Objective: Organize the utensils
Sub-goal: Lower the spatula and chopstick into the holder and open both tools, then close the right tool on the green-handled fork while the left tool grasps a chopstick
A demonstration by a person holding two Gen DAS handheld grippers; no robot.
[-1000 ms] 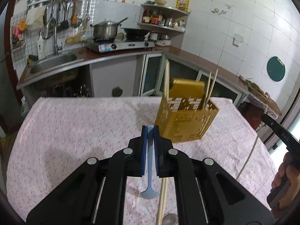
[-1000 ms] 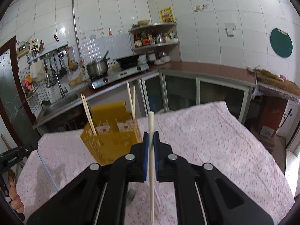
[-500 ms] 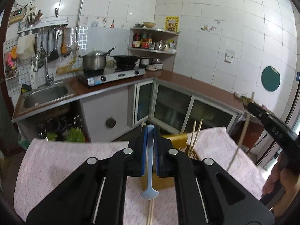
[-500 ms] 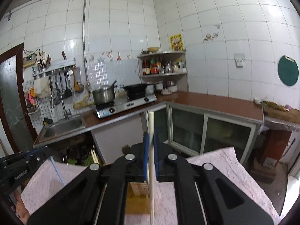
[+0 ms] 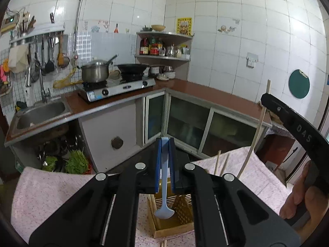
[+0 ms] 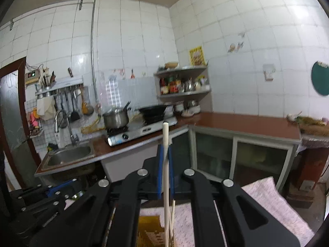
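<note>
Item one — a pale blue spoon (image 5: 164, 195), plastic by the look of it, slim in the handle and widening to a small rounded bowl at the lower end. We found it clamped by its handle between the blue pads of the left tongs (image 5: 164, 164), which stood narrow upon it; it hung bowl downward, directly above the open mouth of the yellow utensil holder (image 5: 174, 212).

Item two — a pale wooden chopstick (image 6: 166, 175), straight and plain. The right tongs (image 6: 165, 170) were closed narrow on it near its upper part; the top end rose above the pads and the rest ran down toward the holder below. In the left wrist view we saw the same stick slanting beside the black body of the right tongs, with the person's hand (image 5: 298, 195) gripping the handle.

Item three — the holder itself, a yellow box with perforated sides, standing on the table (image 5: 41, 195) under a pink-flecked cloth. It held at least two chopsticks (image 5: 217, 162), leaning at its far right side, their tops clear of the rim. We could not tell whether anything else lay inside.

Loose on the cloth at the near edge, just before the holder, we noted the ends of further chopsticks (image 5: 163, 242).
</note>
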